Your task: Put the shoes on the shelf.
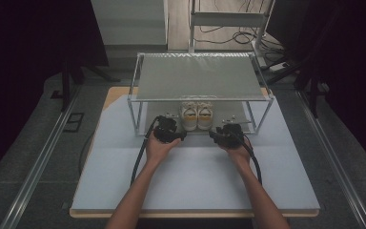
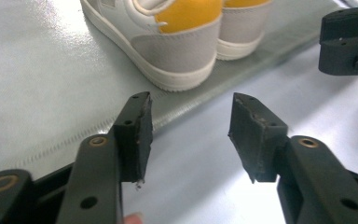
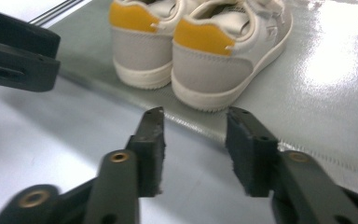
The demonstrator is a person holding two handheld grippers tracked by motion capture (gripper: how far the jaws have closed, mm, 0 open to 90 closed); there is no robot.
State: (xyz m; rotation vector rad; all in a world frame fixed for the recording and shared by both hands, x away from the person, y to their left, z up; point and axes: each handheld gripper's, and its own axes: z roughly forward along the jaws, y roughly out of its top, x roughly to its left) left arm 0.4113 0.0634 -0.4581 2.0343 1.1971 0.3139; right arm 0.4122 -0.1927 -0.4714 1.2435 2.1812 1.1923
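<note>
The tabletop (image 1: 195, 181) is a wide pale board, and toward its far side stands a metal rack (image 1: 200, 76) with a flat grey top shelf and a grey mat (image 3: 317, 93) as its lower level. The rack is the landmark here. Under its top shelf, on the mat near the front edge, sit 2 small shoes (image 1: 197, 116), side by side and touching, heels toward the person. They are white and grey with a yellow patch at each heel, standing upright on their soles.

Just in front of the rack, to the left of the shoes, a hand holds the left gripper (image 2: 190, 133). Its jaws stand about half open with nothing between them, and they point at the heel of the left shoe (image 2: 177, 42) without touching it.

Just in front of the rack, to the right of the shoes, the other hand holds the right gripper (image 3: 195, 147). Its jaws are likewise about half open and empty, aimed at the right shoe (image 3: 223, 60), close to it but apart.
</note>
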